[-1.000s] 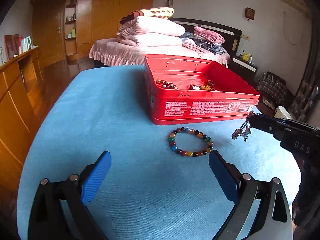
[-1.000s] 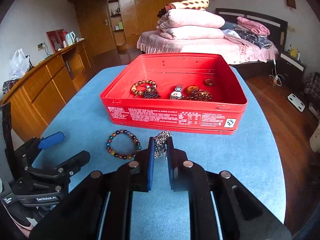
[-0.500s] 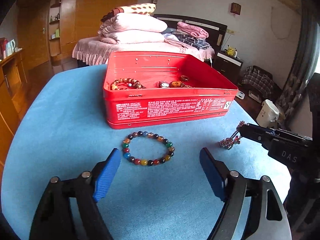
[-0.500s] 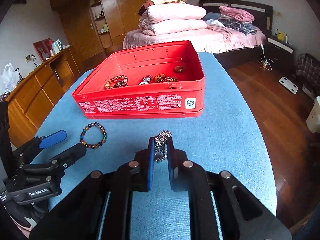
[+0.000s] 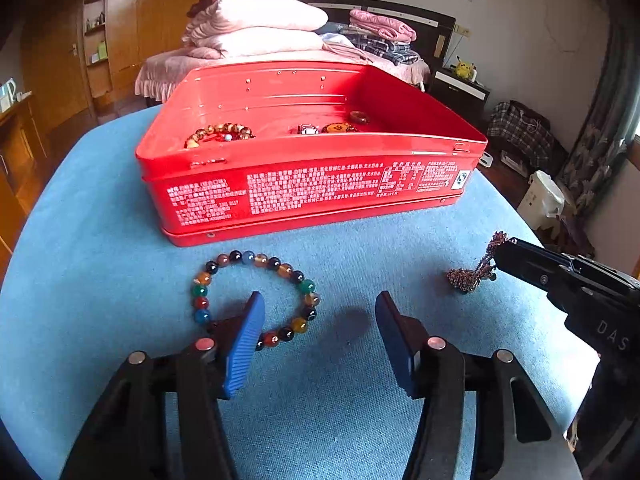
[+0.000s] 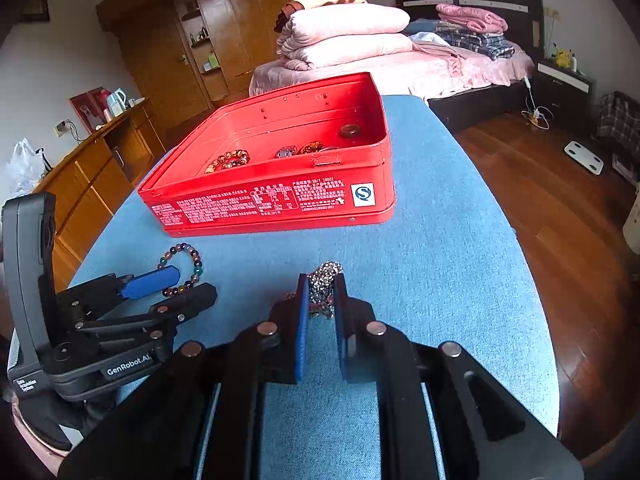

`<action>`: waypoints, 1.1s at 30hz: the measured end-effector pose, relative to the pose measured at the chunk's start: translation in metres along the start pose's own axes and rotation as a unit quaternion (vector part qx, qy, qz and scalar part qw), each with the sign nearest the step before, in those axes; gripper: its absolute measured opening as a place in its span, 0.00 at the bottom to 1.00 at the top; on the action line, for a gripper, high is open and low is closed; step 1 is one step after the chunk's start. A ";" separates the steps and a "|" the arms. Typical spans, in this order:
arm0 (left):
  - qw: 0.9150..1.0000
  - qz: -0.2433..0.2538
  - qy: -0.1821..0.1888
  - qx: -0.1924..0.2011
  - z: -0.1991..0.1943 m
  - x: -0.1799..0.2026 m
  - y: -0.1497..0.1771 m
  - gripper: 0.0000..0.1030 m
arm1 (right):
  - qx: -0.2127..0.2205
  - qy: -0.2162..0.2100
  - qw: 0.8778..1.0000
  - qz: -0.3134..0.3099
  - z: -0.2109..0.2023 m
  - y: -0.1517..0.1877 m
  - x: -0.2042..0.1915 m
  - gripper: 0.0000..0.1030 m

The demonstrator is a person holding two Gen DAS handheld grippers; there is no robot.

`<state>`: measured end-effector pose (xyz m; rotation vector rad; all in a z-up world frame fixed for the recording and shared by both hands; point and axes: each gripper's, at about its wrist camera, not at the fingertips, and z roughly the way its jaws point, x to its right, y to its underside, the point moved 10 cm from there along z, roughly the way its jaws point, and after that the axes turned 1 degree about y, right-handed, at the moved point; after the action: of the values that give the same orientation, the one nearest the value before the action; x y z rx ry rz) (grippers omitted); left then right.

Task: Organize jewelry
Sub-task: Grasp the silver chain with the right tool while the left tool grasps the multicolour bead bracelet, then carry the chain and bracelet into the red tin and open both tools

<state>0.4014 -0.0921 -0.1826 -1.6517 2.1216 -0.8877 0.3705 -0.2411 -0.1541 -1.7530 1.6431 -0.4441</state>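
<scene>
Your left tool (image 5: 320,334) sits low over the blue table (image 5: 100,264), jaws apart and just closing in. The left blue pad (image 5: 244,344) lies inside the ring of the multicoloured bead bracelet (image 5: 256,296); the right pad rests outside it on bare cloth, so nothing is clamped. The bracelet lies flat just before the red tin (image 5: 312,188), near the table's middle. Your right tool (image 6: 320,308) is pressed together on a small beaded chain (image 6: 325,280), whose loose end bunches on the table towards the right edge. Inside the tin: a brown bead bracelet (image 5: 220,134) and several smaller pieces along the near wall.
</scene>
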 end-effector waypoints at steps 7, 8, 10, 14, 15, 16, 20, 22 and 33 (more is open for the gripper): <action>1.000 -0.004 -0.013 -0.005 0.004 -0.006 -0.003 0.35 | -0.007 -0.004 1.000 0.003 0.003 0.005 0.000 0.11; 1.000 -0.009 -0.012 -0.005 0.004 -0.008 -0.004 0.27 | -0.008 -0.004 1.000 0.004 0.004 0.006 0.000 0.11; 1.000 -0.021 -0.008 -0.005 0.003 -0.014 -0.005 0.16 | -0.012 -0.004 1.000 0.004 0.006 0.007 0.000 0.11; 0.998 -0.058 0.020 -0.005 -0.003 -0.025 -0.001 0.07 | -0.019 -0.005 1.000 0.002 0.009 0.012 -0.003 0.11; 0.998 -0.059 0.018 -0.004 -0.006 -0.028 0.000 0.07 | -0.021 -0.006 1.000 0.003 0.010 0.013 -0.004 0.11; 0.998 -0.058 0.011 -0.002 -0.009 -0.030 0.002 0.07 | -0.021 -0.006 1.000 0.002 0.009 0.014 -0.005 0.11; 0.998 -0.058 0.001 0.007 -0.023 -0.034 0.011 0.07 | -0.018 -0.011 1.000 -0.004 0.004 0.013 -0.013 0.11; 0.998 -0.056 -0.004 0.015 -0.031 -0.035 0.013 0.07 | -0.014 -0.013 1.000 -0.010 -0.001 0.012 -0.020 0.11; 0.997 -0.048 0.000 0.056 -0.075 -0.035 0.003 0.07 | 0.005 -0.013 0.999 -0.037 -0.029 0.006 -0.045 0.11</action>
<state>0.3654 -0.0376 -0.1319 -1.7083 1.9677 -1.0158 0.3411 -0.2042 -0.1285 -1.8099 1.5589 -0.4602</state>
